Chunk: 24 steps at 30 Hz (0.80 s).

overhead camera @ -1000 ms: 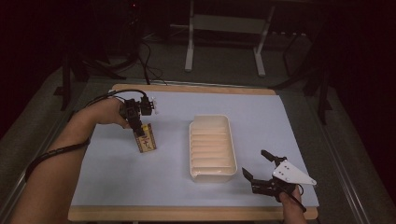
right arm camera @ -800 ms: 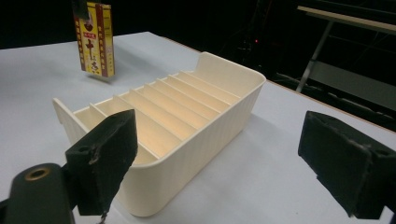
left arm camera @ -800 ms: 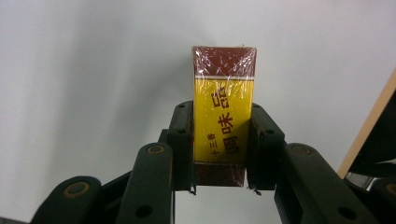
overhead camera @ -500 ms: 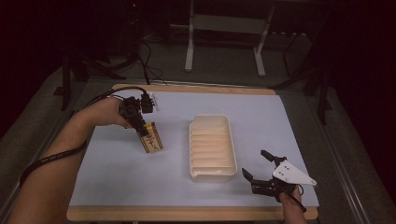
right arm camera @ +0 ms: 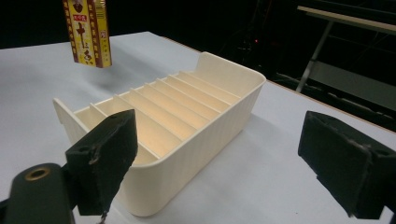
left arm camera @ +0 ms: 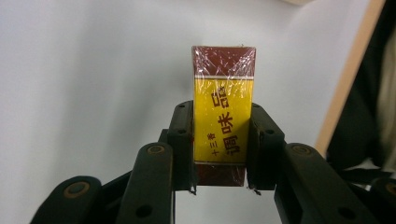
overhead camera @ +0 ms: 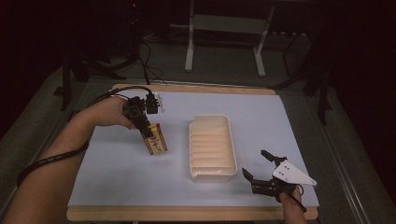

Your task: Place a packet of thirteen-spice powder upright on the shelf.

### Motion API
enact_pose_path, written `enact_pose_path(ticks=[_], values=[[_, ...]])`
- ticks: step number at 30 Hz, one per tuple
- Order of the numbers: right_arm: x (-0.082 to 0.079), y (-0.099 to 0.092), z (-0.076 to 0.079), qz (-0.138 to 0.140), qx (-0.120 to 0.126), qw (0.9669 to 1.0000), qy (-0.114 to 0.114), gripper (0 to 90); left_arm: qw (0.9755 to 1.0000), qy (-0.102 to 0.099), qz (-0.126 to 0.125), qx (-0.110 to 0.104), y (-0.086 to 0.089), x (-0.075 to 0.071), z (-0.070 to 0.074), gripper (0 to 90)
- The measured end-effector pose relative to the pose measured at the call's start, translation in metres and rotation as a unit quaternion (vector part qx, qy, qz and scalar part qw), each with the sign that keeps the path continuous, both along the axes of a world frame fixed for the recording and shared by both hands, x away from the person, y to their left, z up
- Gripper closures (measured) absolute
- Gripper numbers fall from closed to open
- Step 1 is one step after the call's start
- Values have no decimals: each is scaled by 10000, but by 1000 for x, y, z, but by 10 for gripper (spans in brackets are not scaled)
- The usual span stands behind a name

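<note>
My left gripper (overhead camera: 147, 132) is shut on a small yellow and dark-red box (overhead camera: 155, 139) with Chinese print, wrapped in clear film. It hangs above the white table cover, left of a cream tray (overhead camera: 209, 147) with several narrow slots. In the left gripper view the box (left arm camera: 223, 116) sits squeezed between the two black pads (left arm camera: 182, 135). My right gripper (overhead camera: 261, 168) stands open near the table's front right corner, close to the tray's near end. In the right gripper view, the tray (right arm camera: 187, 116) lies straight ahead and the box (right arm camera: 88, 32) hangs at upper left.
A white sheet (overhead camera: 280, 121) covers the wooden table, whose edge (overhead camera: 187, 215) runs along the front. Metal stand legs (overhead camera: 189, 46) and cables lie on the dark floor behind the table. A black cable (overhead camera: 51, 161) trails along the left forearm.
My left gripper has carried the box a little to the right and toward the tray, lifted off the table. The right gripper has stayed in place, open.
</note>
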State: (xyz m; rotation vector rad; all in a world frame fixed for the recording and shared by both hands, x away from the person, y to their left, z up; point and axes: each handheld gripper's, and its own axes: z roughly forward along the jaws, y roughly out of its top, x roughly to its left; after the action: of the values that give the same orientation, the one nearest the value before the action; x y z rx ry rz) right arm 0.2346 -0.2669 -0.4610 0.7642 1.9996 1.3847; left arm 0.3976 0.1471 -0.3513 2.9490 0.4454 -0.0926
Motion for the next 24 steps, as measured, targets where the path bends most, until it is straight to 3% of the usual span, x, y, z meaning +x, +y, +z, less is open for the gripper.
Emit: enact_pose_path(ticks=[3,8,12,16,24], values=[[0,0,0,-6,3,10000,-16,120,9999,-90,-52,-14,-3,-1,6,680],[0,0,0,-3,-3,10000,-3,120,9999,-80,-42,-139,-6,-1,17,680],[0,0,0,-8,9,10000,-17,120,9993,-274,-91,-228,-14,-2,30,680],[0,0,0,-2,23,10000,-14,120,9979,-399,-187,-475,-20,-4,41,680],[0,-1,1,8,22,10000,-28,120,9968,-440,-323,-585,-36,-3,47,680]])
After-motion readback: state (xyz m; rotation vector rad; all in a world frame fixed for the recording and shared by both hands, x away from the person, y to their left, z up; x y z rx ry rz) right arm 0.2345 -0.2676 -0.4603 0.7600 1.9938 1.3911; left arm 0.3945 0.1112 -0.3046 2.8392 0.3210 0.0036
